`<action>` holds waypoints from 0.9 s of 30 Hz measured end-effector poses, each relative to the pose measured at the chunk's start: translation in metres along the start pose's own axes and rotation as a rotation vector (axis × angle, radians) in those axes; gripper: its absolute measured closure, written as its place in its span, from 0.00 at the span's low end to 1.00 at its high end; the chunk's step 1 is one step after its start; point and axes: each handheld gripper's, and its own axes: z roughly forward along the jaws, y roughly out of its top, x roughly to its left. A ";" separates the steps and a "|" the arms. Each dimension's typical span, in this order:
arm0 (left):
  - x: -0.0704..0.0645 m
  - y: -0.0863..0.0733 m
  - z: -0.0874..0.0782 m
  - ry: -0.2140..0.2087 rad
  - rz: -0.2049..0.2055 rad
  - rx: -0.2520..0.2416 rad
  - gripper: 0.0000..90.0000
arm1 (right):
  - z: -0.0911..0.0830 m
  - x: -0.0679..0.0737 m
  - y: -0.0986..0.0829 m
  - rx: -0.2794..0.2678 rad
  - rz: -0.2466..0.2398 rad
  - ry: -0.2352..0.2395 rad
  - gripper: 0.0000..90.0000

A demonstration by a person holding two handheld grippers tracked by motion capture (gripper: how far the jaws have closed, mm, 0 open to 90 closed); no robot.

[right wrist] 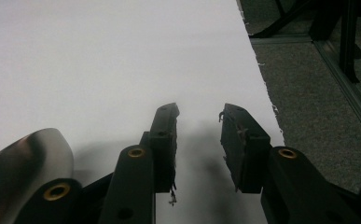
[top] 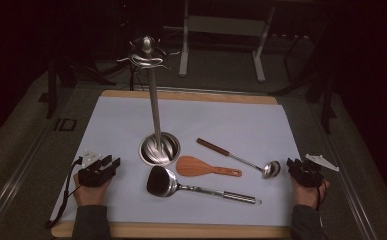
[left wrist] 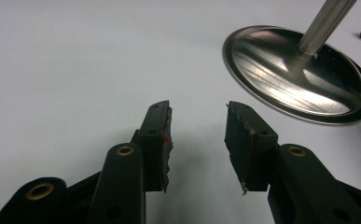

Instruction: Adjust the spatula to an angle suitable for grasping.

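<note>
A steel utensil stand (top: pixel 154 107) rises from a round base (top: pixel 159 148) (left wrist: pixel 299 77) in the middle of the white sheet, with hooks (top: pixel 147 57) at its top. In front of it lie a steel spatula (top: pixel 165 182), a wooden rice paddle (top: pixel 196 167) and a small steel ladle (top: pixel 270 169) (right wrist: pixel 24 161) with a brown handle. My left gripper (top: pixel 110 164) (left wrist: pixel 197 128) rests open on the sheet at the left, with nothing between its jaws. At the right edge, beside the ladle bowl, my right gripper (top: pixel 294 165) (right wrist: pixel 199 126) is open and holds nothing.
The white sheet (top: pixel 231 125) covers a wooden board (top: pixel 181 231) on a grey carpeted table. Metal frame legs (top: pixel 261 45) stand in the dark behind the table. The sheet's right edge (right wrist: pixel 267 93) runs close beside my right gripper.
</note>
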 end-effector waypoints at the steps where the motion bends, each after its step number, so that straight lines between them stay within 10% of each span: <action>1: 0.000 0.000 0.000 0.000 0.000 0.000 0.67 | 0.000 0.000 0.000 0.000 -0.001 0.001 0.73; 7: -0.001 0.000 -0.001 -0.010 0.009 -0.005 0.67 | 0.001 0.004 0.001 0.017 -0.049 0.012 0.78; 14: -0.001 0.000 -0.001 -0.009 0.009 -0.005 0.67 | -0.006 -0.004 0.004 -0.020 0.025 0.061 0.89; 27: 0.000 0.000 0.000 -0.009 0.005 0.001 0.66 | -0.029 0.004 0.022 0.004 -0.066 0.177 1.00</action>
